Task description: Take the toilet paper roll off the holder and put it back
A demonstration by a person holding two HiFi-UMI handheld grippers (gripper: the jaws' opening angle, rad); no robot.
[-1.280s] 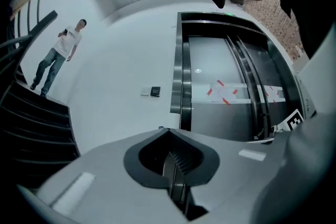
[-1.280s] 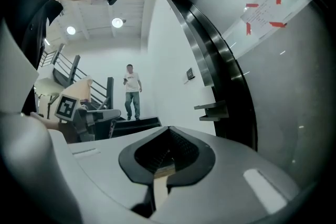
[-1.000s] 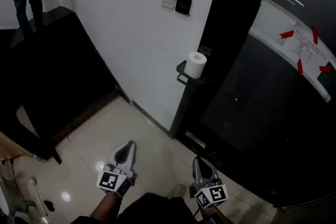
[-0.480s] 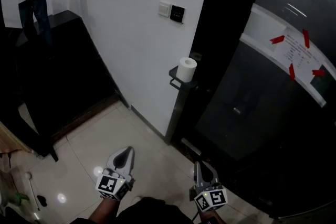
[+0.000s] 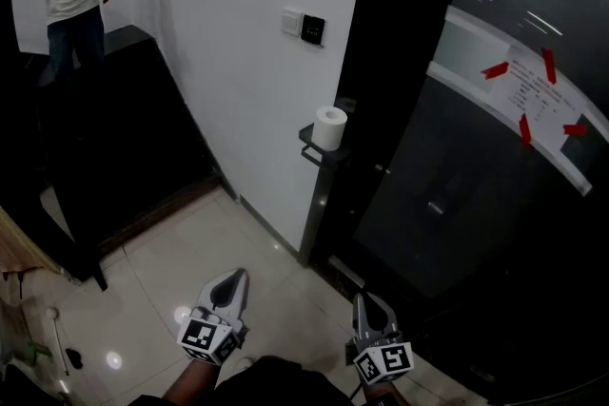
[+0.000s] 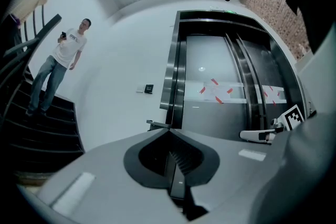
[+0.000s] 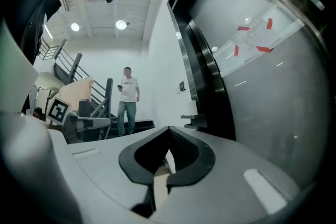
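Drifting left in my view, the white toilet paper roll (image 5: 330, 126) stands on its black wall holder (image 5: 314, 150); left gripper (image 5: 231, 278) and right gripper (image 5: 369, 300) pressed together, empty, well short.

A white toilet paper roll (image 5: 330, 127) stands upright on a small black holder (image 5: 312, 151), a shelf with a rail, sticking out from the white wall (image 5: 238, 62) at its right edge.

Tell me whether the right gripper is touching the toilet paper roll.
Apart. Head view: the right gripper hangs low, with open floor between it and the toilet paper roll.
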